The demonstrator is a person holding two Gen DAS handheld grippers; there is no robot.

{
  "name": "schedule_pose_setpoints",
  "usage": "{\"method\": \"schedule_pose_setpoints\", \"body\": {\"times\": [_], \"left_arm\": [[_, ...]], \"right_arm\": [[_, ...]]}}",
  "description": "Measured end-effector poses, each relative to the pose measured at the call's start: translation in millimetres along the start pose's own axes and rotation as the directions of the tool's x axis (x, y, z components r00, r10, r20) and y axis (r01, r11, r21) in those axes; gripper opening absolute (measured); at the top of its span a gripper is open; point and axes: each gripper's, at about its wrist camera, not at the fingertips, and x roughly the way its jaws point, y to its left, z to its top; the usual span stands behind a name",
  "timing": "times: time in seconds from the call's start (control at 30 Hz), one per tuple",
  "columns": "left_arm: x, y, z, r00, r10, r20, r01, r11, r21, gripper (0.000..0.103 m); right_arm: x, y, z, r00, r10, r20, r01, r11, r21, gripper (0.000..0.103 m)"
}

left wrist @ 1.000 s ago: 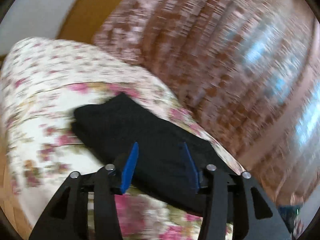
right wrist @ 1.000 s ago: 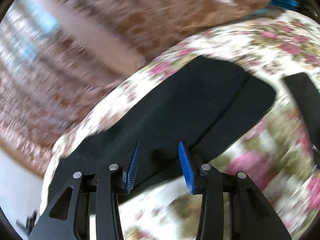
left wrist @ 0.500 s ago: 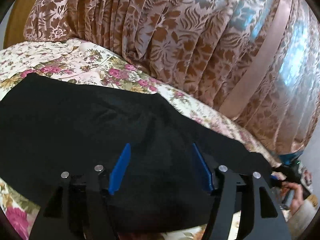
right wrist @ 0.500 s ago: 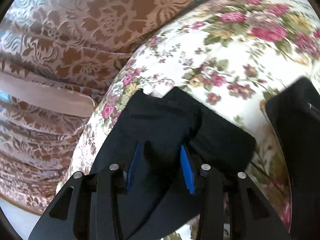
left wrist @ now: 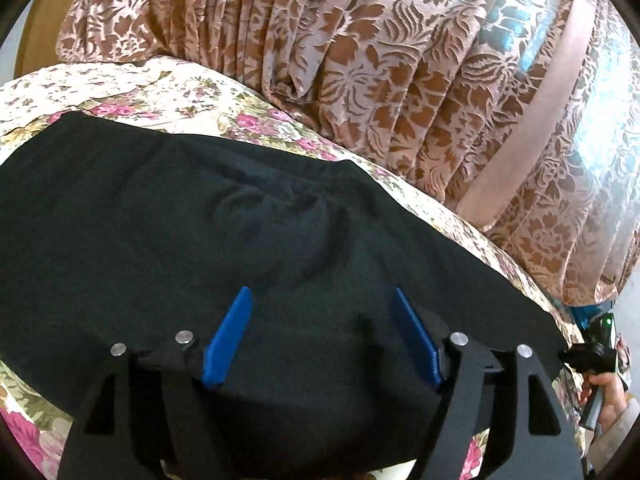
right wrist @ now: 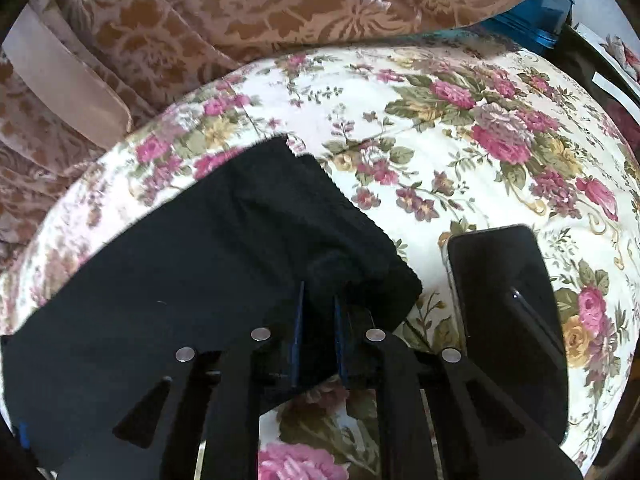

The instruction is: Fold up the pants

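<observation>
The black pants [left wrist: 200, 216] lie spread on a floral bedspread [left wrist: 180, 92]. My left gripper [left wrist: 320, 300] is open, its blue fingers low over the middle of the cloth with nothing between them. In the right wrist view the pants [right wrist: 180, 260] end in a folded corner near the bed's middle. My right gripper [right wrist: 319, 300] is nearly shut, pinching a fold of the pants at that corner.
A brown patterned curtain [left wrist: 400, 80] hangs close behind the bed. A black phone [right wrist: 504, 308] lies on the bedspread [right wrist: 460, 120] just right of the right gripper. A blue box [right wrist: 536, 12] sits at the far edge. The other hand and handle [left wrist: 600, 368] show at right.
Both grippers have dropped close onto the pants. The right gripper's fingers have closed from open onto the cloth's corner. The left stays open.
</observation>
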Motion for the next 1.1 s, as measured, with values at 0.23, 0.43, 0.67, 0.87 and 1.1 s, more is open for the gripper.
{"method": "schedule_pose_setpoints", "body": {"times": [0.23, 0.43, 0.67, 0.87, 1.1], "left_arm": [[-4.5, -2.5, 1.8, 1.000, 0.007, -0.007, -0.007, 1.000, 0.005, 0.078], [-21.2, -1.8, 21.1, 1.000, 0.007, 0.023, -0.006, 0.999, -0.042, 0.079], [1.4, -12.5, 51.6, 0.995, 0.097, -0.023, -0.095, 0.994, 0.060, 0.078], [21.6, 4.3, 54.7, 0.981, 0.192, -0.015, -0.190, 0.979, 0.075, 0.080], [26.5, 45.0, 42.4, 0.988, 0.153, -0.005, -0.153, 0.986, -0.068, 0.088]], "right_arm": [[-37.9, 11.5, 1.4, 0.984, -0.149, 0.102, 0.151, 0.988, -0.010, 0.032], [-111.9, 97.6, -15.7, 0.940, 0.083, 0.331, 0.018, 0.957, -0.290, 0.033], [-122.9, 268.2, -75.0, 0.799, 0.597, -0.073, -0.504, 0.597, -0.624, 0.034], [-114.1, 400.2, -105.7, 0.751, 0.606, -0.261, -0.586, 0.431, -0.686, 0.034], [-74.1, 482.7, -119.9, 0.772, 0.518, -0.368, -0.609, 0.437, -0.662, 0.033]]}}
